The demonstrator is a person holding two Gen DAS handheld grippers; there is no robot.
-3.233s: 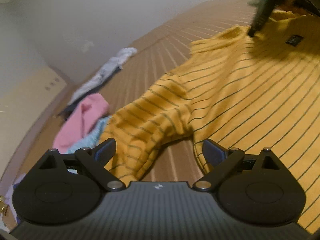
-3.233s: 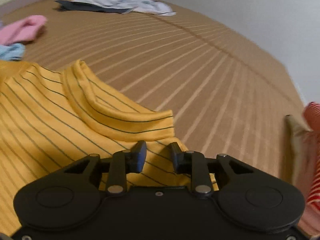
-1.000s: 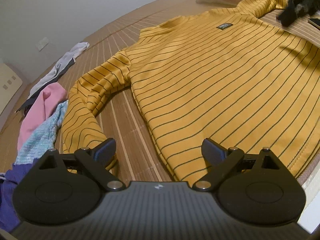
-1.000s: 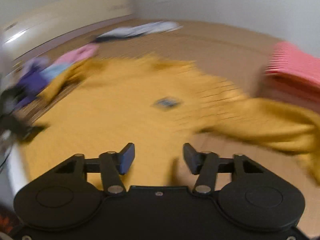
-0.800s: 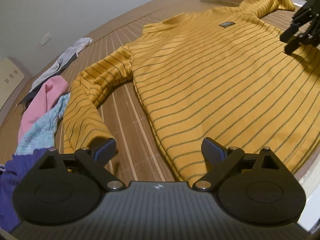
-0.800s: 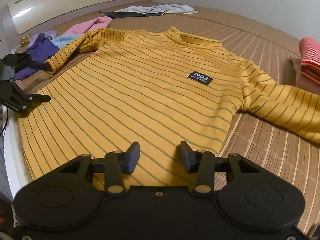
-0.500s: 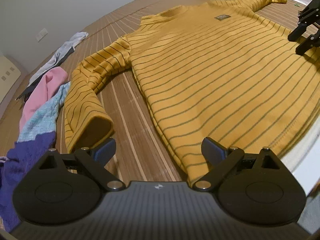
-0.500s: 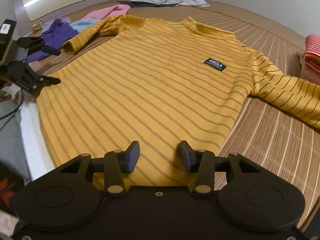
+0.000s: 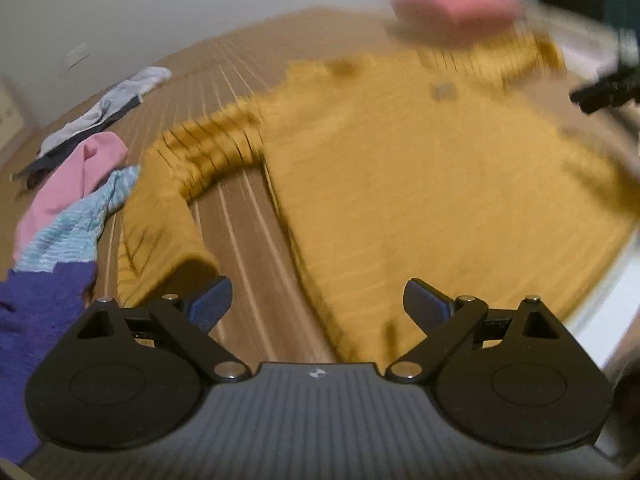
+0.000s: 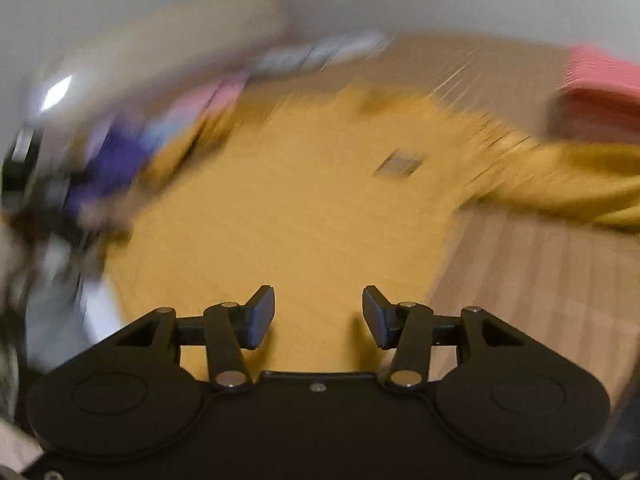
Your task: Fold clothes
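Brown striped mat (image 9: 240, 216) fills the surface, pale wall behind; both views are motion-blurred now, where half a second ago they were sharp, so both hands are swinging. Left-wrist view, left edge of frame: purple garment (image 9: 36, 312), then pink garment (image 9: 76, 176) above it, grey-white clothes (image 9: 108, 108) at upper left. Centre: yellow sweater (image 9: 420, 184) lies flat, front up, its sleeve (image 9: 168, 216) bent down toward the lower left, cuff just beside the left gripper (image 9: 318, 304), whose jaws stand wide apart, empty. Upper right: folded pink stack (image 9: 452, 8); the right gripper (image 10: 318, 316) reads in its own view as parted, holding nothing, over the hem. Compared with a second ago the sweater is unchanged: spread, no fold begun. Judgement: the spreading step looks finished; first fold, likely a sleeve, comes next.
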